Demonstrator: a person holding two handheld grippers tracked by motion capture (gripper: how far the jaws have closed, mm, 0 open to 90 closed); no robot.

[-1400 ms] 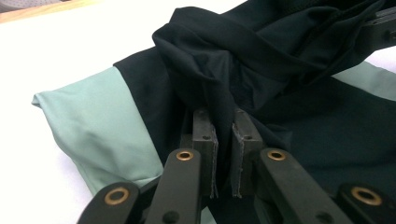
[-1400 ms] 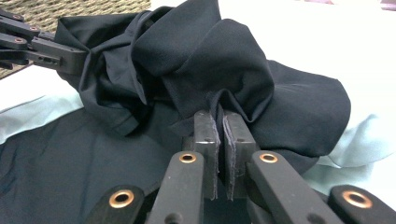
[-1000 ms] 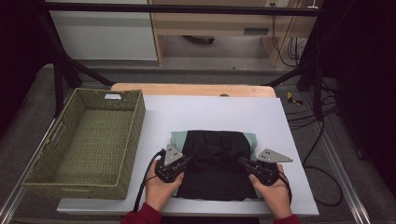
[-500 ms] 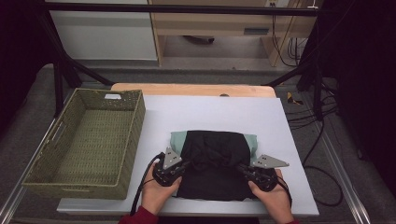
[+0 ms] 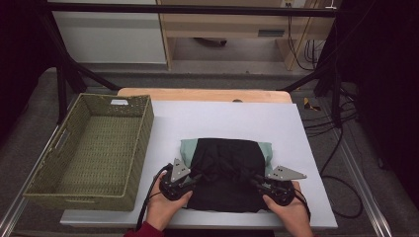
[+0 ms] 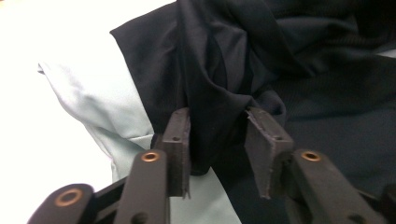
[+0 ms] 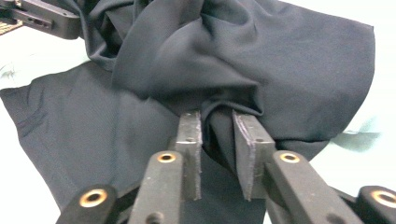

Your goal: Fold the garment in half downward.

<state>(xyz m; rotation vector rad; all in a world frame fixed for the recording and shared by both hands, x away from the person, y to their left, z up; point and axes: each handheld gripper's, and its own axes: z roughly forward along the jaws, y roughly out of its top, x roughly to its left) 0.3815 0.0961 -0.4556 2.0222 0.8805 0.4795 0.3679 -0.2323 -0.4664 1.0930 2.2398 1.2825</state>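
A black garment [image 5: 225,197] lies folded over a pale green layer [image 5: 188,147] on the white table [image 5: 222,118], near its front edge. My left gripper [image 5: 200,177] sits at the garment's left side, and its jaws have just been opening. In the left gripper view [image 6: 217,135] a bunched black fold hangs loosely between the pads and leans on the left one. My right gripper [image 5: 249,177] is at the garment's right side, its jaws also just opening. In the right gripper view [image 7: 217,140] a black fold sits between the parted pads.
A woven green basket [image 5: 143,148] stands at the table's left, its inside bare. The far half of the table holds nothing. A wooden board [image 5: 202,94] borders the back edge. Cables [image 5: 326,128] trail on the floor at the right.
Both pairs of jaws have spread apart around the black folds they pinched before. The hands have stayed in place, and the garment has settled slightly.
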